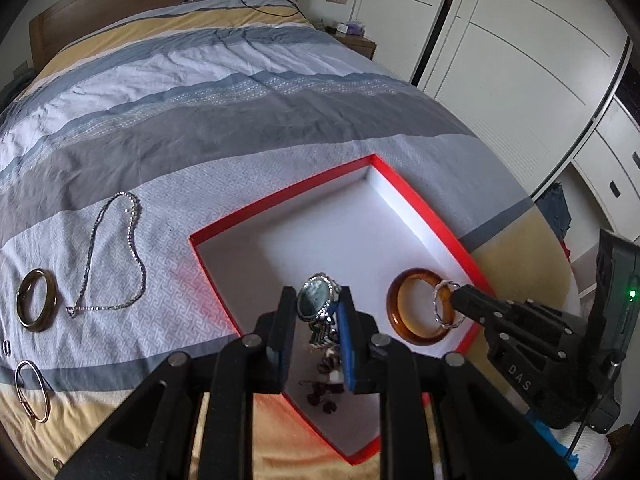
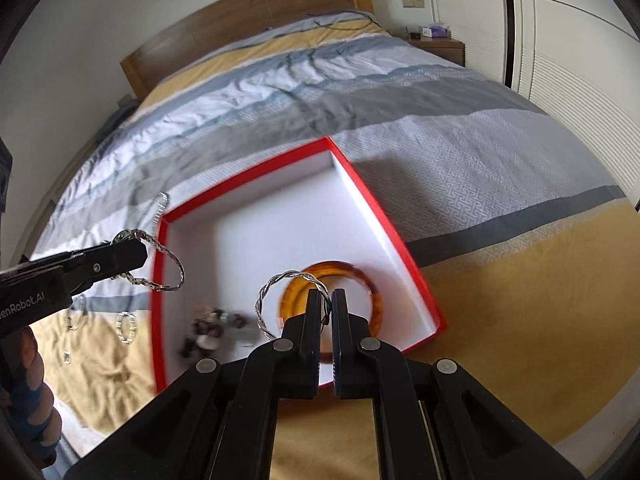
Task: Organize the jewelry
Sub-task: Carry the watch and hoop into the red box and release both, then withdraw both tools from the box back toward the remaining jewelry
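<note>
My left gripper (image 1: 317, 294) is shut on a silver watch (image 1: 314, 304) with a dark green face, and holds it over the near left part of the red box (image 1: 424, 204). In the right wrist view the left gripper (image 2: 134, 254) sits at the box's left rim, and the watch's band (image 2: 168, 268) loops out of it. My right gripper (image 2: 330, 296) is shut on a twisted silver bangle (image 2: 276, 288) above an amber bangle (image 2: 374, 300) that lies in the box's white inside. Dark beads (image 1: 324, 388) also lie in the box.
On the striped bedspread left of the box lie a silver necklace (image 1: 116, 248), a brown bangle (image 1: 36, 300) and a thin silver hoop (image 1: 32, 392). Small rings (image 2: 126, 326) rest on the yellow stripe. A wooden headboard (image 2: 248, 20) and white wardrobes (image 1: 520, 60) border the bed.
</note>
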A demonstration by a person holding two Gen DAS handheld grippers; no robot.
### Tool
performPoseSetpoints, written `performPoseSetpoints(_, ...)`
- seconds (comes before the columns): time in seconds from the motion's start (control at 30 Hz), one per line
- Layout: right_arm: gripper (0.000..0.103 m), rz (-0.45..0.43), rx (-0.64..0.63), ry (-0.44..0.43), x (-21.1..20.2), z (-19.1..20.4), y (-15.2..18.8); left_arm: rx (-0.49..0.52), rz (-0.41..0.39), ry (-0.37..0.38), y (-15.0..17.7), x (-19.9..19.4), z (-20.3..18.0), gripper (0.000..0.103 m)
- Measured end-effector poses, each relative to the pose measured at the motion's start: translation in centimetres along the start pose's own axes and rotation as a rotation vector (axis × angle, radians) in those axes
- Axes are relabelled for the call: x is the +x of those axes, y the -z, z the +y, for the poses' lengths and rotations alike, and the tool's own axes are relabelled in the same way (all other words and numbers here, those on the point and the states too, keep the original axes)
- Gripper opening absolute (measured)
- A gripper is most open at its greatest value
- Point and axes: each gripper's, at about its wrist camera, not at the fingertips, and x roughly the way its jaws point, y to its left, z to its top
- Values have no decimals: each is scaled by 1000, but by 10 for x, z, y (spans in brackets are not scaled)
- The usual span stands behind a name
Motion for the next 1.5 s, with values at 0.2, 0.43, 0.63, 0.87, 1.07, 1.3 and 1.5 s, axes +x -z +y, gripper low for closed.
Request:
performPoseSetpoints(0.2,5,82,-47,46,39,-4,-2,-8,56,-49,4,38,6,19)
performPoseSetpoints(0.43,5,118,-96,83,56,1,-2,-12,85,-60,9,53,12,19)
performPoseSetpoints(0.63,13,122,-108,105,50,5,-1,-29,78,-47,7,45,13,20)
performPoseSetpoints(0.87,27,70,-80,110,9,2,-1,-21,21,-40,2,-9,8,27)
performPoseSetpoints(1.07,30,-23,-28,78,-57,8,-2,-19,-139,-45,6,-107,12,28)
performPoseSetpoints(1.3,38,-149,-11,0,-144,32,8,14,-216,-142,45,-216,32,28)
performPoseSetpoints(1.5,39,-210,-14,-65,-190,57,29,-76,-301,-238,98,-294,75,36)
